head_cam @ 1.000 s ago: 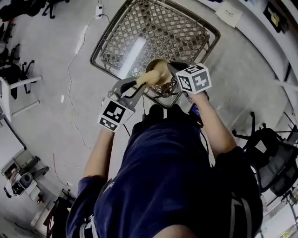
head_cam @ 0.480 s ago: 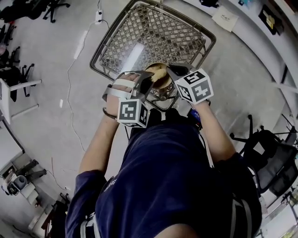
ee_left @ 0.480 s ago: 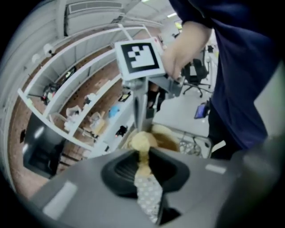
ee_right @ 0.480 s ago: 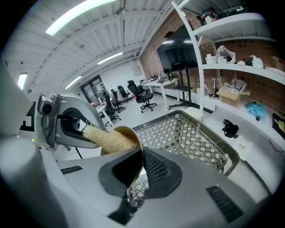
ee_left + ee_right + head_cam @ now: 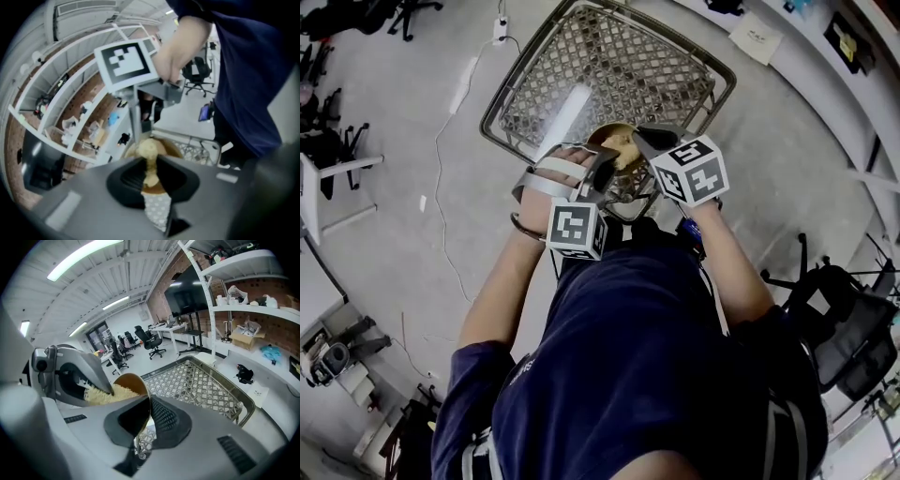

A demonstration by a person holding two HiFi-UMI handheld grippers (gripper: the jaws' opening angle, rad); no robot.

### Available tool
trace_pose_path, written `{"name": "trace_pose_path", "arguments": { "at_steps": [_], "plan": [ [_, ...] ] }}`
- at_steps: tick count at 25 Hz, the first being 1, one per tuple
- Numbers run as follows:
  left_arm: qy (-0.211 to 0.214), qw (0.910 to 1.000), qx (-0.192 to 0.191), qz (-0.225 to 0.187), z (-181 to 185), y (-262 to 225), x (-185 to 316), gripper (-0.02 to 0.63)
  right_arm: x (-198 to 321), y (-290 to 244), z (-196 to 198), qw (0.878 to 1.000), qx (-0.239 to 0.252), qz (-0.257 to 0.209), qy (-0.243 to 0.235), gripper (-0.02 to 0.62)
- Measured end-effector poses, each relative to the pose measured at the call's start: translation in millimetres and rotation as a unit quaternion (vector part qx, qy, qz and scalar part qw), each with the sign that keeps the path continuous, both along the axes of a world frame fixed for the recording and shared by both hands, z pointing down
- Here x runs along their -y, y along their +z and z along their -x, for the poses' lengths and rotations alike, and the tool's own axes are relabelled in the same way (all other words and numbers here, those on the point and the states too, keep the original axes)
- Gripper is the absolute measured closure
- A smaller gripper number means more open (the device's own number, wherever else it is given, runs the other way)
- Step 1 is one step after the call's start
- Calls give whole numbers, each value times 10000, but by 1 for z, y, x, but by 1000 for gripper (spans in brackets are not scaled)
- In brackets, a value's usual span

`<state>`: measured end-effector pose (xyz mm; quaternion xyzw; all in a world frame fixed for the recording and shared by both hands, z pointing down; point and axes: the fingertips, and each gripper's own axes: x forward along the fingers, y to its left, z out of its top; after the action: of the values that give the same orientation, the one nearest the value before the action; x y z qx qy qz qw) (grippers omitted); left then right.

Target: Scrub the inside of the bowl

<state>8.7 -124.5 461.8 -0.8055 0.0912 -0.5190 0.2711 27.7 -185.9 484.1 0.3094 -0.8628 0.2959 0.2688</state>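
Right gripper (image 5: 149,403) jaws pinching bowl (image 5: 130,381) rim, seen only in its view; left gripper (image 5: 150,165) jaws clamped on pale scrubber (image 5: 149,151), inside bowl

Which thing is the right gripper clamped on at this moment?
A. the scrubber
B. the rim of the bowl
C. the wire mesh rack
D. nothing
B: the right gripper pinches the rim of the bowl between its jaws, while the left gripper holds the scrubber.

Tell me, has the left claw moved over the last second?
Yes. The left claw has swung rightward along the mesh table's near edge, toward the right claw.
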Motion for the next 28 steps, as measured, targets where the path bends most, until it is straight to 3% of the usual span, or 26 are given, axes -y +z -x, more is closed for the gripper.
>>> {"name": "trace_pose_path", "arguments": {
  "at_steps": [5, 12, 19, 25, 28],
  "plan": [
    [-428, 9990, 91, -14, 25, -6, 14, 548, 7, -1, -6, 9999, 48, -12, 112, 577],
    [4, 9997, 119, 219, 0, 8, -18, 548, 3, 0, 2, 9999, 90, 38, 47, 577],
    [-427, 9990, 124, 57, 26, -6, 10, 548, 0, 2, -1, 9999, 125, 73, 75, 577],
    [12, 9989, 150, 439, 8, 4, -27, 548, -3, -1, 1, 9998, 174, 67, 41, 577],
    [65, 9993, 212, 287, 3, 5, -17, 548, -8, 0, 6, 9998, 185, 77, -55, 577]
  ]
}}
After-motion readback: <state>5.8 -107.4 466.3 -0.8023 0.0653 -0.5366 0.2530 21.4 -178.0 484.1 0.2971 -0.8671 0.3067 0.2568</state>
